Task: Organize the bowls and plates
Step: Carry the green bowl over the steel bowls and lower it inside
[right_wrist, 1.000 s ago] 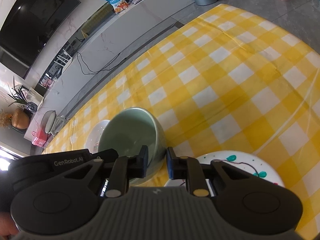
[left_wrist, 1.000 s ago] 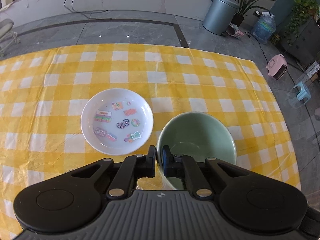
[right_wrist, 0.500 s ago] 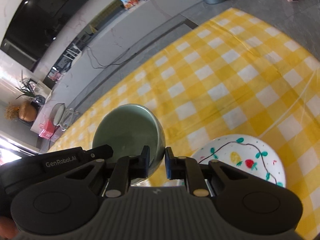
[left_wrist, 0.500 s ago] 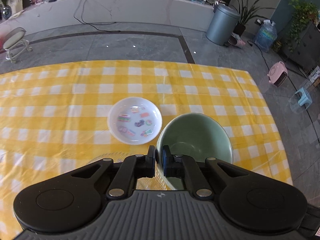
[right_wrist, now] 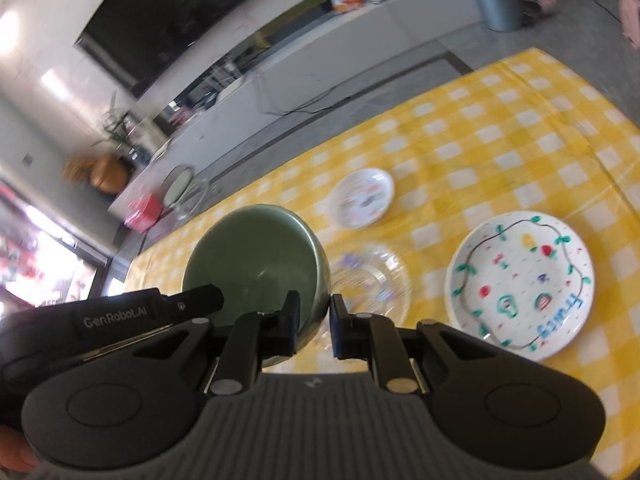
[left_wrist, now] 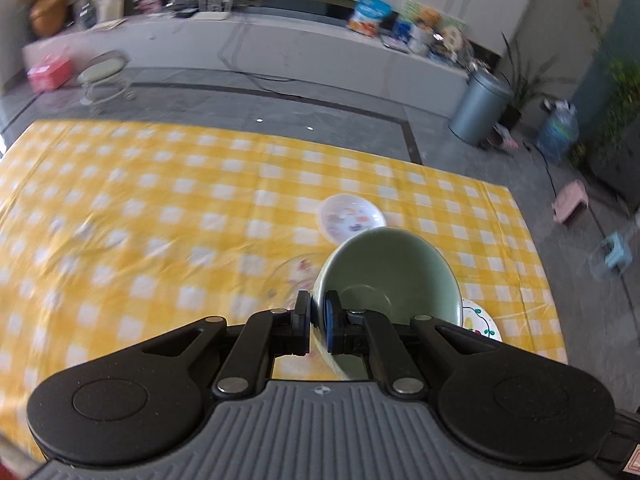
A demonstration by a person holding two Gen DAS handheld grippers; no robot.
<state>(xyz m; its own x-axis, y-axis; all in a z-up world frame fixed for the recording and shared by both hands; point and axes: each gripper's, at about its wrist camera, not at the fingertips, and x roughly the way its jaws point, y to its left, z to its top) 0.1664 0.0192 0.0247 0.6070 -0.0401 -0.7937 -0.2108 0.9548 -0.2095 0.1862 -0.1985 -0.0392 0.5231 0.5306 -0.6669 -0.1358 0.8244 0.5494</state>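
My left gripper [left_wrist: 318,322] is shut on the near rim of a green bowl [left_wrist: 388,276] and holds it well above the yellow checked table. My right gripper [right_wrist: 314,326] is shut on the same bowl [right_wrist: 256,264] at its right rim. Below the bowl lies a clear glass plate [right_wrist: 372,280], partly hidden in the left wrist view [left_wrist: 296,272]. A small white plate with stickers [left_wrist: 350,216] lies farther back and shows in the right wrist view too [right_wrist: 364,198]. A larger white plate with a painted fruit pattern [right_wrist: 520,286] lies to the right [left_wrist: 480,322].
The table's right edge [left_wrist: 536,260] is near the plates, with grey floor beyond. A grey bin [left_wrist: 478,108], a water jug [left_wrist: 558,132] and small stools [left_wrist: 612,250] stand on the floor at the right. A long white counter [left_wrist: 280,44] runs behind the table.
Both grippers have risen with the green bowl, so the table looks farther away. The glass plate under the bowl and the whole fruit plate have come into view.
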